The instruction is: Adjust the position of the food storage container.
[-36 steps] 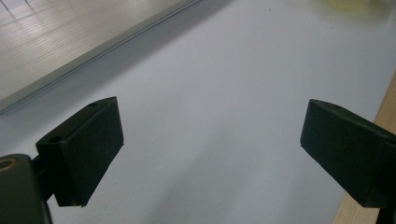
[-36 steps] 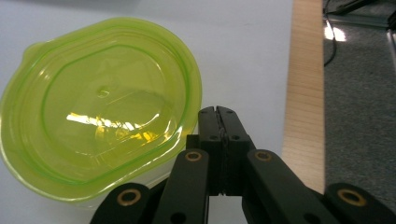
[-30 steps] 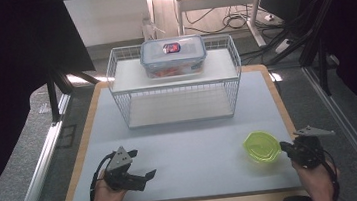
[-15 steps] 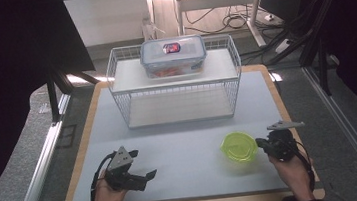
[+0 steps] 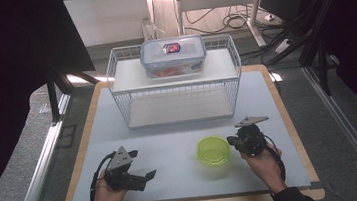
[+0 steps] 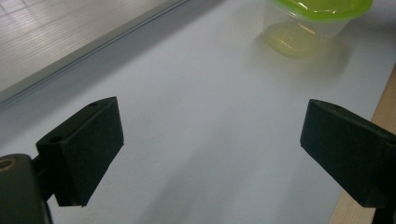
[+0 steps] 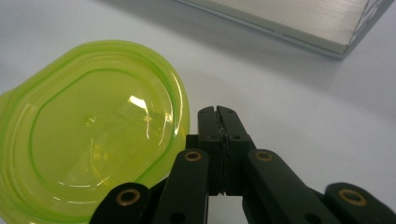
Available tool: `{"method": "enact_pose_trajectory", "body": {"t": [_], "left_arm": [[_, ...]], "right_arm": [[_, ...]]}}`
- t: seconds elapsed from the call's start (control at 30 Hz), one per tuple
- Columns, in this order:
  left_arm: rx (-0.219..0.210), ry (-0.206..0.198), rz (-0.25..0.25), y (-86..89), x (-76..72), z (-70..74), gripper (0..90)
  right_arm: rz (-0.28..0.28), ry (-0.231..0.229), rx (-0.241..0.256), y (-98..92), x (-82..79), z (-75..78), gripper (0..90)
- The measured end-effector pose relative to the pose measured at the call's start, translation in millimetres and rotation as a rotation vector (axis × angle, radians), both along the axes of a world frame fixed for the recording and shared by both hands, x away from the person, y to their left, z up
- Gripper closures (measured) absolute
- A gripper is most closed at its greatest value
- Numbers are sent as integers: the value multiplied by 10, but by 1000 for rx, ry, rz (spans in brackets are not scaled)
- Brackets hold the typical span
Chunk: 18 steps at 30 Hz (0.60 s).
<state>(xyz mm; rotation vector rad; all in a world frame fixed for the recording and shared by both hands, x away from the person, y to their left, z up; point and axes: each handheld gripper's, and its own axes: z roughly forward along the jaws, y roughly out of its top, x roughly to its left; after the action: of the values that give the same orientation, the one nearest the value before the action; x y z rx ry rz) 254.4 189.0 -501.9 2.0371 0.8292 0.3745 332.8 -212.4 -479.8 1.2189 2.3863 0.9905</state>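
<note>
A small clear tub with a lime-green lid stands on the white mat, right of centre near the front. My right gripper is shut, its tips against the tub's right side. In the right gripper view the closed jaws lie just beside the lid's rim, with nothing between them. My left gripper rests at the front left, open and holding nothing. In the left gripper view its wide-apart jaws frame bare mat, and the tub sits farther off.
A white wire rack stands at the back of the mat, with a clear blue-rimmed lidded box on its top shelf. The mat lies on a wooden board. Dark floor and cables surround the table.
My right gripper has moved left along the front of the mat, and the green-lidded tub has slid left ahead of it. The left gripper has stayed still.
</note>
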Motion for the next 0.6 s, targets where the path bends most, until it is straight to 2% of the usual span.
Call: {"method": "enact_pose_trajectory", "body": {"t": [0.17,0.27,0.47,0.6], "left_arm": [[-1,-1,6,13,-2,-2,60],[2,0,6,10,-2,-5,60],[18,2,-1,-12,-3,-17,60],[19,3,-1,-13,1,-25,60]], "right_arm": [[-41,-10,2,-177,-84,19,900],[-30,17,-2,-233,-184,-36,900],[20,94,11,-131,-235,-194,900],[39,107,28,-42,-200,-244,900]]}}
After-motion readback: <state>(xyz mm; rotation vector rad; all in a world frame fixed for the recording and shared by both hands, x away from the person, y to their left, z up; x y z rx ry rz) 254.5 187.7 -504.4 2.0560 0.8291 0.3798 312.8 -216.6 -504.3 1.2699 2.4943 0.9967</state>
